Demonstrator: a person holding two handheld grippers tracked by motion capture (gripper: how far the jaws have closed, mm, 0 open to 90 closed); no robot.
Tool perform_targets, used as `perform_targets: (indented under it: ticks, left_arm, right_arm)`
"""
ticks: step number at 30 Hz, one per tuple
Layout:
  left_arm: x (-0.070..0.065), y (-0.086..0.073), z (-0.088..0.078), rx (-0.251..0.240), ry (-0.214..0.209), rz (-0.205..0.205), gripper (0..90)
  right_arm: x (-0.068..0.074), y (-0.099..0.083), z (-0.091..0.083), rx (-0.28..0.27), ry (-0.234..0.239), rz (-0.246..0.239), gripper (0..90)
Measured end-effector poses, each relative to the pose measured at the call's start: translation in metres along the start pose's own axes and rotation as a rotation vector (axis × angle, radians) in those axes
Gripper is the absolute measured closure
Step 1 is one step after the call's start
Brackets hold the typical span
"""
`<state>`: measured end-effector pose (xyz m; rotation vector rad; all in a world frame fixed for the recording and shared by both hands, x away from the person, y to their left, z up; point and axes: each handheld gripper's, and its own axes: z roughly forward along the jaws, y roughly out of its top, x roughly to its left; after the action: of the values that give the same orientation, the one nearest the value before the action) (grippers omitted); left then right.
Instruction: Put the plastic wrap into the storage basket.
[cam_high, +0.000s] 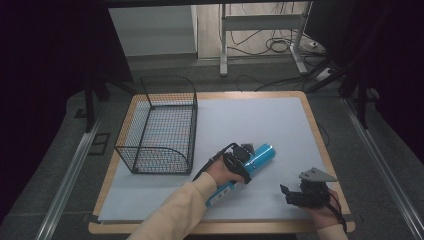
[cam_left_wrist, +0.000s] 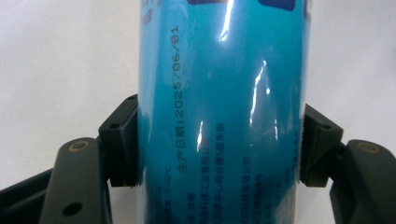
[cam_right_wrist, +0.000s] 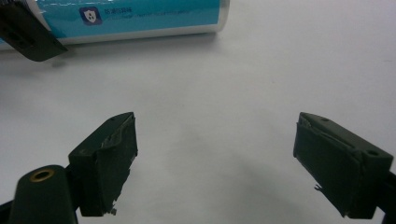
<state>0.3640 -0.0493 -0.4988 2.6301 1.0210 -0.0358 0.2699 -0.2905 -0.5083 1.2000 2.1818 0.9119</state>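
Observation:
A blue cylindrical can with printed text lies on its side on the white sheet, near the front middle. My left gripper is shut across its body, a hand and cream sleeve behind it. In the left gripper view both black pads press on the can from either side, with my left gripper square across it. My right gripper rests low at the front right, apart from the can, jaws wide apart. In the right gripper view my right gripper holds nothing, and the can lies beyond it.
A black wire basket stands on the left part of the table, with nothing inside that I can see. The white sheet covers most of the wooden tabletop. Beyond the far edge are a white desk frame and cables on the floor.

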Motion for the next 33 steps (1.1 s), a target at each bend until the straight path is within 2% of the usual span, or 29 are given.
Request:
perform_targets:
  ticks: [11,18,26,33]
  left_arm:
    - [0.003,0.001,-0.003,0.004,-0.011,-0.007,30.9]
    - [0.007,-0.003,-0.012,-0.022,-0.027,-0.018,31.0]
    - [0.008,-0.007,-0.034,-0.029,-0.017,-0.005,31.1]
    - [0.011,-0.007,-0.056,-0.027,0.016,0.005,31.2]
  right_arm:
    - [0.0,0.0,-0.001,-0.005,-0.004,-0.004,13.8]
    - [-0.001,-0.001,-0.001,-0.003,-0.004,-0.006,13.8]
    - [0.0,-0.001,-0.001,-0.004,-0.009,-0.005,13.9]
    - [-0.001,-0.001,-0.001,-0.003,-0.012,-0.003,13.9]
